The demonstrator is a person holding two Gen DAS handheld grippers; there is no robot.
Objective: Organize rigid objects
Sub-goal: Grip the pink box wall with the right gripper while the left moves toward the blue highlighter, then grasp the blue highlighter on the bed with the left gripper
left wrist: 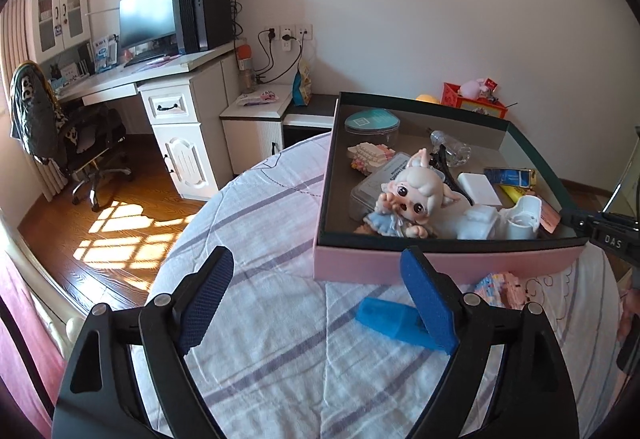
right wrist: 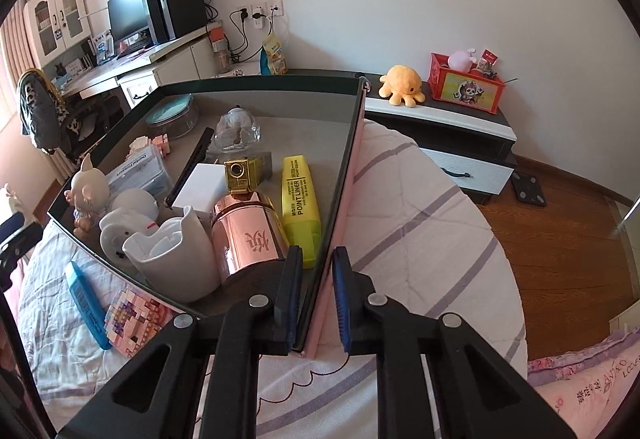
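Box [right wrist: 340, 199] wall is straddled by R gripper [right wrist: 316, 295], jaws near-closed on it; L gripper [left wrist: 320, 291] is held wide open, empty, above blue case [left wrist: 384, 317] on bed.

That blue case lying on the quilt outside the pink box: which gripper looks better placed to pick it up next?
Probably the left. The left gripper is open with the blue case just ahead, beside its right finger. The right gripper straddles the pink box wall, seemingly steadying it.
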